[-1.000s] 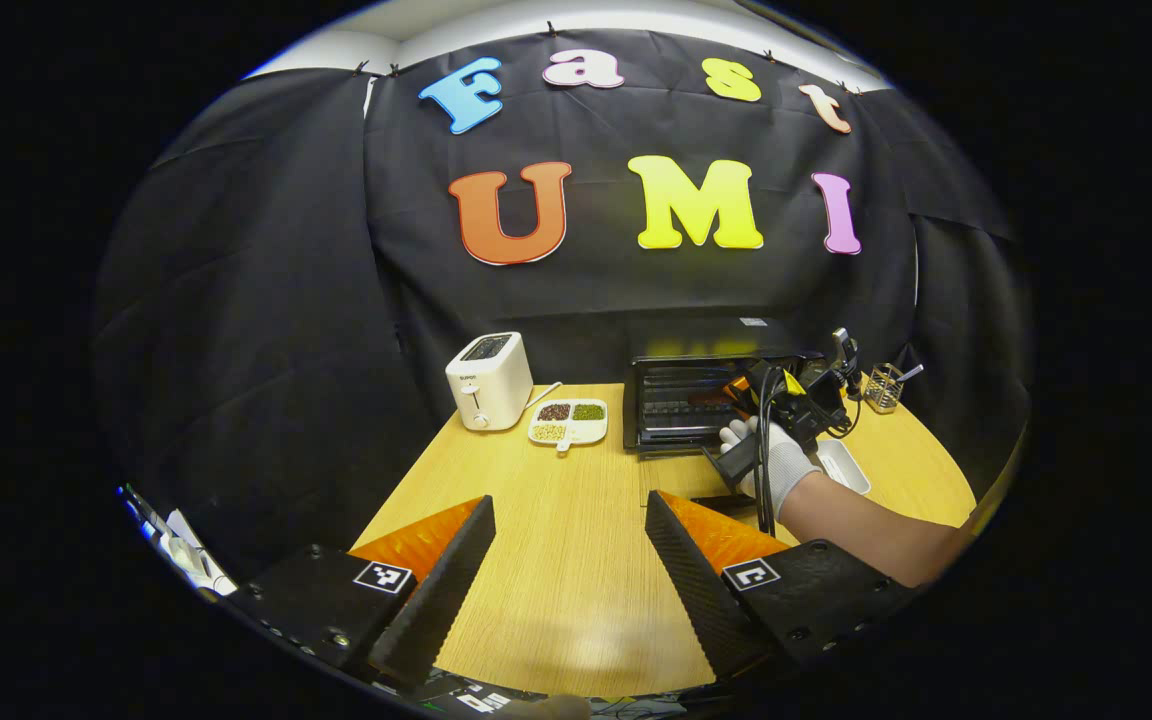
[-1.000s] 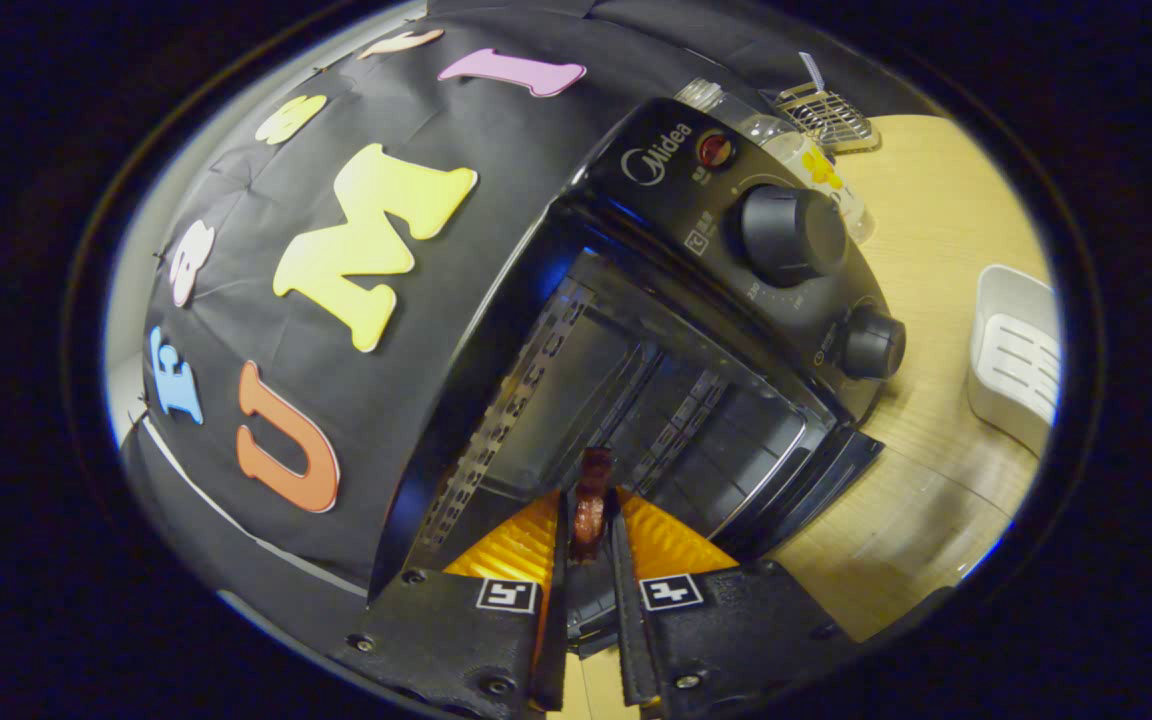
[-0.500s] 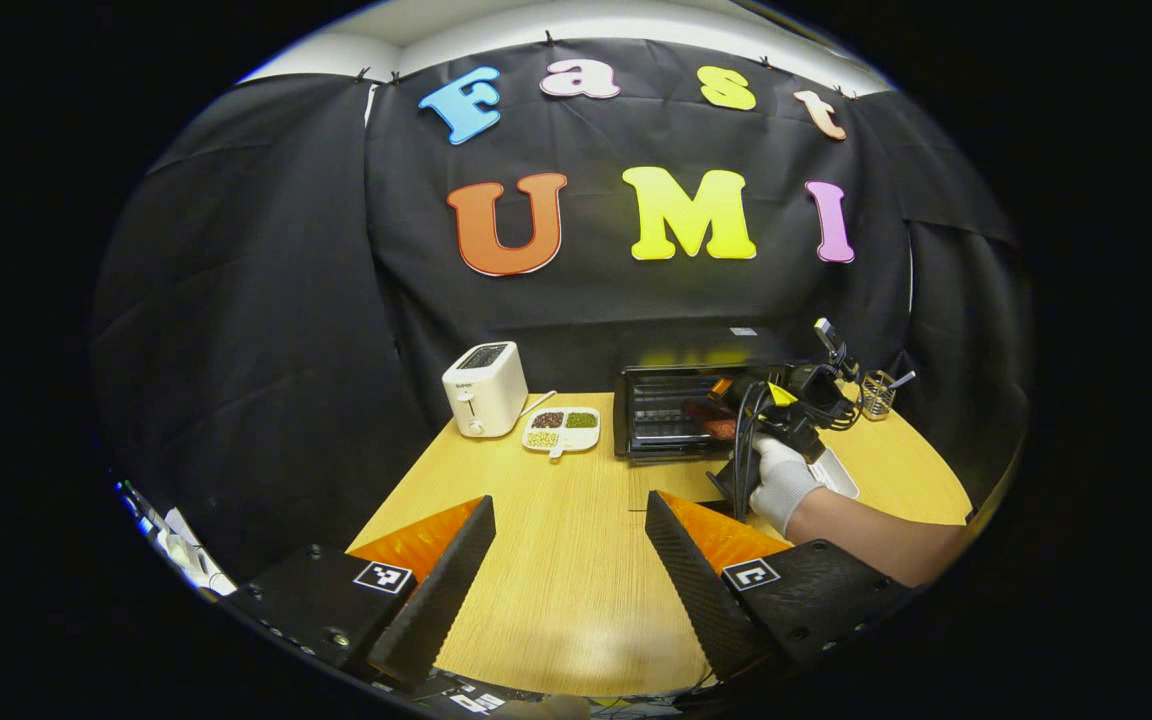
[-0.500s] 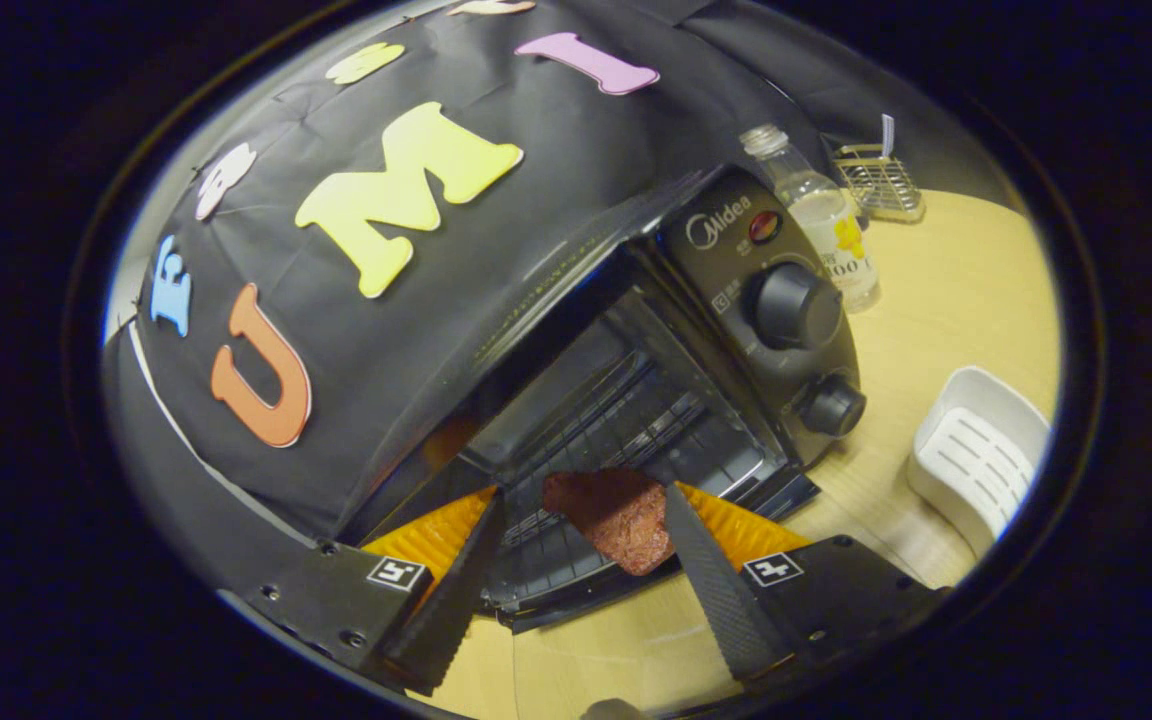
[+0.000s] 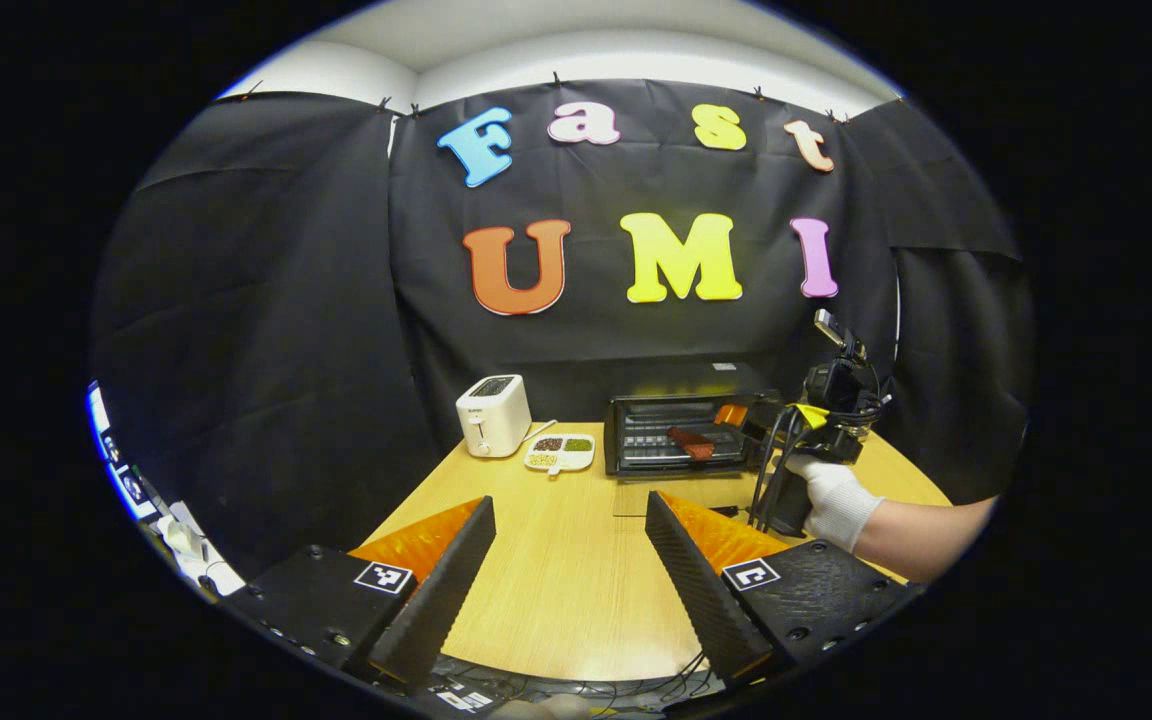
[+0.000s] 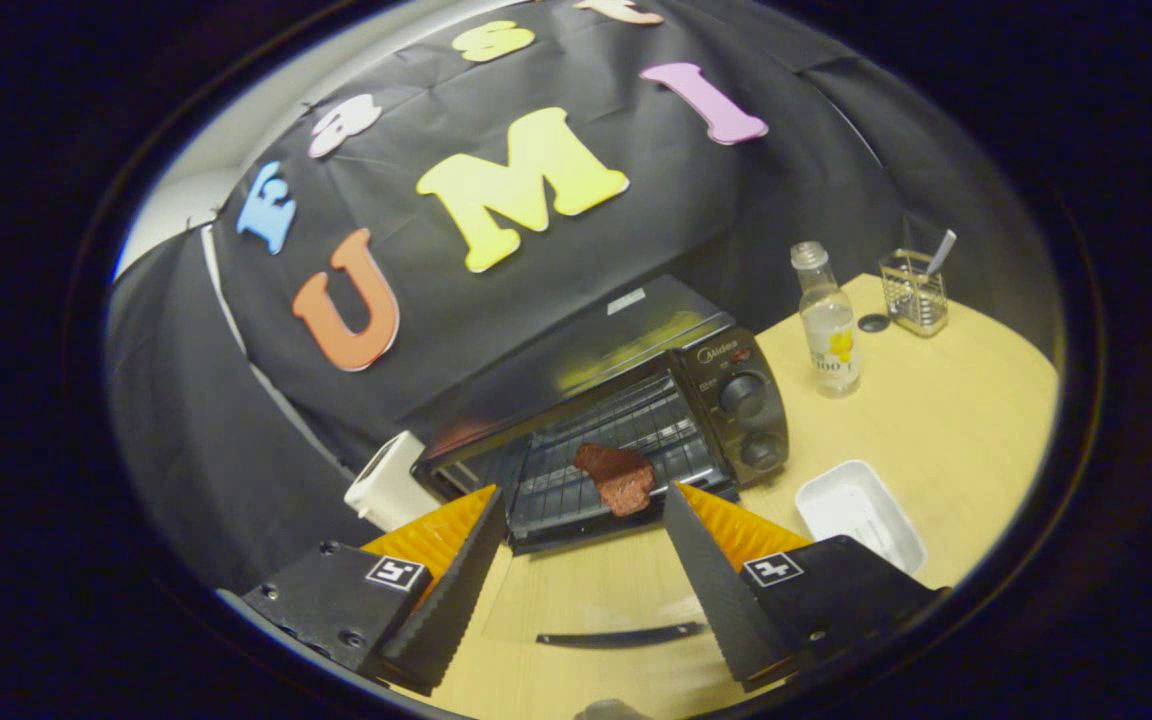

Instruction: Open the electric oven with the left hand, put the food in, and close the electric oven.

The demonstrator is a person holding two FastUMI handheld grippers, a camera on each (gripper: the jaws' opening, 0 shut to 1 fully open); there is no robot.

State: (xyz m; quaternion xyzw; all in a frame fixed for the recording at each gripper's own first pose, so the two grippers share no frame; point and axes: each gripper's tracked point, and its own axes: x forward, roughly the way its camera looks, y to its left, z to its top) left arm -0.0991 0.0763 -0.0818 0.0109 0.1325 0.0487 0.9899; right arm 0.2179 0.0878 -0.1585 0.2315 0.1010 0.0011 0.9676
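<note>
The oven point(image 6: 636, 420) sits near the far edge of the surface point(image 6: 936, 420), its glass door point(image 6: 586, 590) dropped flat toward you. The food point(image 6: 618, 476), a reddish-brown slab, lies on the wire rack inside, close to the front opening. Your right hand-held gripper point(image 6: 581, 570) hangs in front of the door with its fingers spread wide and nothing between them. Your left hand-held gripper point(image 5: 568, 575) is likewise wide open and empty, over the near edge of the surface. In the left gripper view your gloved hand point(image 5: 833, 500) grips the right tool just right of the oven. A toaster point(image 5: 493, 414) and a divided dish point(image 5: 561, 452) stand left of the oven; a bottle point(image 6: 829, 325), a wire holder point(image 6: 916, 292) and a white tray point(image 6: 861, 512) stand to its right.
</note>
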